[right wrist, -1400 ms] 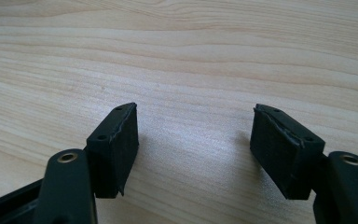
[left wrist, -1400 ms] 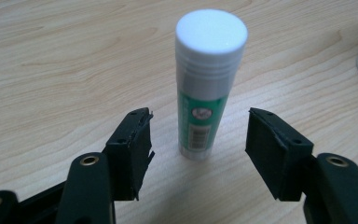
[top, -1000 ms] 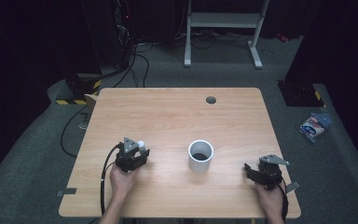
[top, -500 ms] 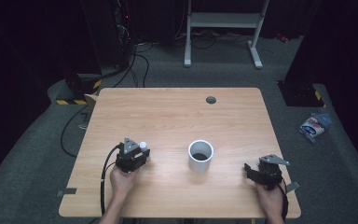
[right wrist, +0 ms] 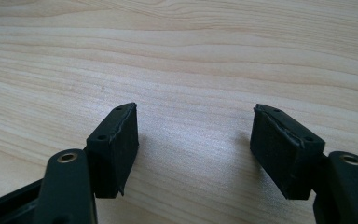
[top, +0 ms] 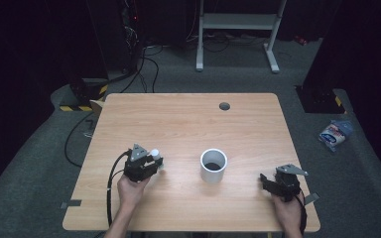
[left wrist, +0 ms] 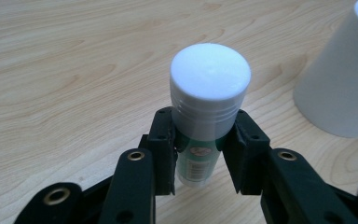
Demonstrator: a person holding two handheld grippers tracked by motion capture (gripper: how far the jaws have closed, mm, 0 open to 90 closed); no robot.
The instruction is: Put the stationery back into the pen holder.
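A small tube with a white cap (left wrist: 209, 79) and a green label stands on the wooden table (top: 188, 119). My left gripper (left wrist: 204, 140) is shut on it just under the cap, one pad pressed on each side. From above, the left gripper (top: 153, 161) sits at the table's front left with the white cap (top: 155, 153) at its tip. A white cup (top: 213, 165) with a dark inside stands to its right, and its wall (left wrist: 340, 84) is close beside the tube. My right gripper (top: 264, 179) rests at the front right, open, with bare wood between its pads (right wrist: 116, 144).
A round cable hole (top: 224, 106) lies near the table's far edge. On the floor there are cables (top: 79, 139) at the left, a white metal frame (top: 238, 29) behind the table and a plastic packet (top: 335, 134) at the right.
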